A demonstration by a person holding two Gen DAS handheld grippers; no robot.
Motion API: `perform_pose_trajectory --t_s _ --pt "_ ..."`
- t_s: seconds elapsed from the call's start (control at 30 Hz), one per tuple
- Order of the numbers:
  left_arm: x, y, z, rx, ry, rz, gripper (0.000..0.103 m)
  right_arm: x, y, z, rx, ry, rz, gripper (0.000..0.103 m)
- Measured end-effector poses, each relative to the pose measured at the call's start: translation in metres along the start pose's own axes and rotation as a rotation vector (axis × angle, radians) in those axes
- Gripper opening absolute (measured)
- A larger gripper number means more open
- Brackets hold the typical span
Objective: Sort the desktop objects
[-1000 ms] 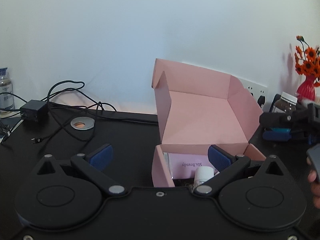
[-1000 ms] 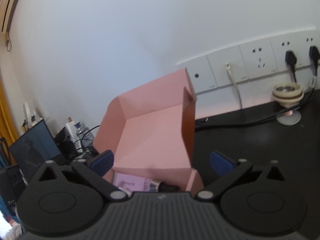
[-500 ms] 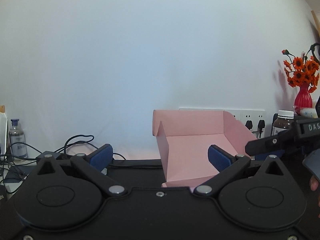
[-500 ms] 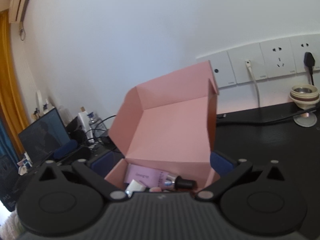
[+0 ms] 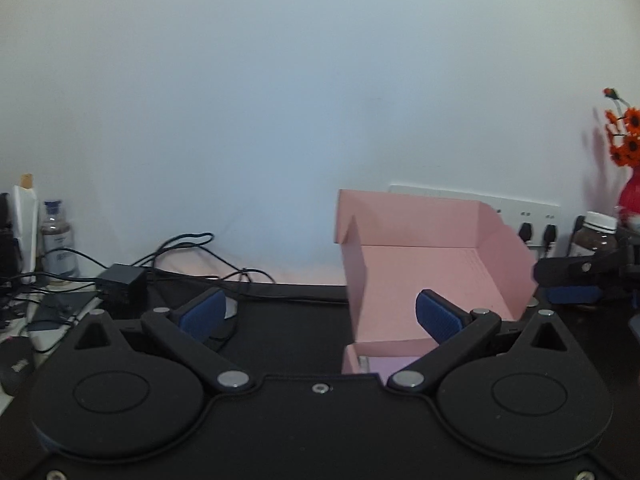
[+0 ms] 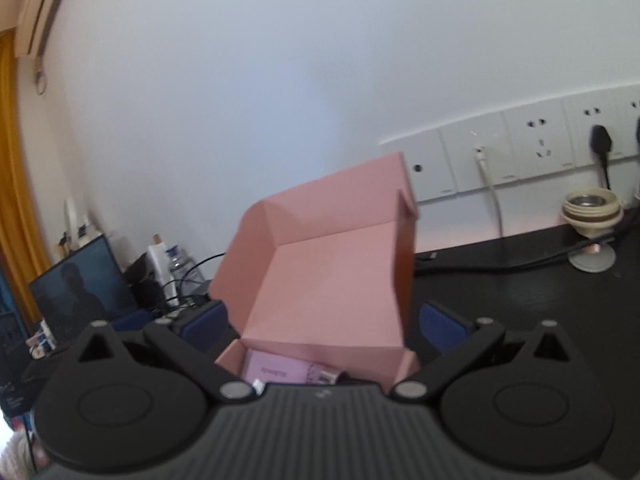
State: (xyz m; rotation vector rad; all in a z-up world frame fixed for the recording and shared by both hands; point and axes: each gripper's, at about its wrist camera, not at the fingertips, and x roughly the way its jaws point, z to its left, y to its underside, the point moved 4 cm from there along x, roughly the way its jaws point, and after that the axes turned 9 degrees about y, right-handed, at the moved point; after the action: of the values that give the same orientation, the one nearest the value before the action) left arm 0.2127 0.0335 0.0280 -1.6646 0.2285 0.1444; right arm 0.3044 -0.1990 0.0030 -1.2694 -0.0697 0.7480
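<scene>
I hold both hand-held grippers, left [image 5: 320, 312] and right [image 6: 324, 324], spread, empty; box [image 6: 328, 280] lies dead ahead of right, nearer.

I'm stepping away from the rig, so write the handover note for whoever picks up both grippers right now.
Left gripper: open, empty, held in front of the pink box.
Right gripper: open, empty, its fingers either side of the same box.
Box: on the black desk, lid standing open. Inside, a pale purple card and a small bottle are partly visible.
Done: those items are in the box.
Left: the brown jar stands outside the box, and the lid is not closed. Whether either belongs to the job is your call.
</scene>
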Motion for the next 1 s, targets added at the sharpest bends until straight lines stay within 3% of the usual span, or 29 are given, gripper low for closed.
perform_pose_trajectory --t_s 0.1,0.23,0.4,0.47,0.53,0.63,0.73,0.83,0.9,1.0 --pt "0.003 0.0 -0.004 0.039 -0.048 0.028 0.103 -0.001 -0.004 -0.015 0.065 0.041 -0.015 0.102" --pt "0.013 0.002 -0.003 0.028 -0.022 0.091 0.103 0.002 -0.008 -0.028 0.113 0.1 -0.017 0.102" --pt "0.016 0.006 0.003 0.012 0.037 0.078 0.103 0.016 -0.008 -0.024 0.104 0.04 0.036 0.102" --pt "0.016 0.007 0.004 0.008 0.042 0.061 0.103 0.022 -0.006 -0.015 0.05 0.057 0.046 0.102" --pt "0.019 0.01 0.005 -0.012 0.066 0.065 0.103 0.025 -0.004 -0.007 0.0 0.071 0.037 0.102" --pt "0.024 0.014 0.0 -0.026 0.107 0.09 0.103 0.026 -0.002 -0.001 -0.023 0.023 0.014 0.102" --pt "0.024 0.015 -0.009 0.035 0.089 0.069 0.103 0.025 -0.003 0.001 -0.033 0.01 -0.002 0.102" --pt "0.024 0.016 -0.014 0.081 0.073 0.053 0.103 0.032 0.0 0.0 -0.044 0.012 0.051 0.102" --pt "0.026 0.017 -0.015 0.089 0.074 0.053 0.103 0.036 0.004 -0.001 -0.038 0.01 0.102 0.102" --pt "0.03 0.018 -0.014 0.077 0.092 0.065 0.103 0.034 0.002 -0.006 -0.038 -0.002 0.076 0.102"
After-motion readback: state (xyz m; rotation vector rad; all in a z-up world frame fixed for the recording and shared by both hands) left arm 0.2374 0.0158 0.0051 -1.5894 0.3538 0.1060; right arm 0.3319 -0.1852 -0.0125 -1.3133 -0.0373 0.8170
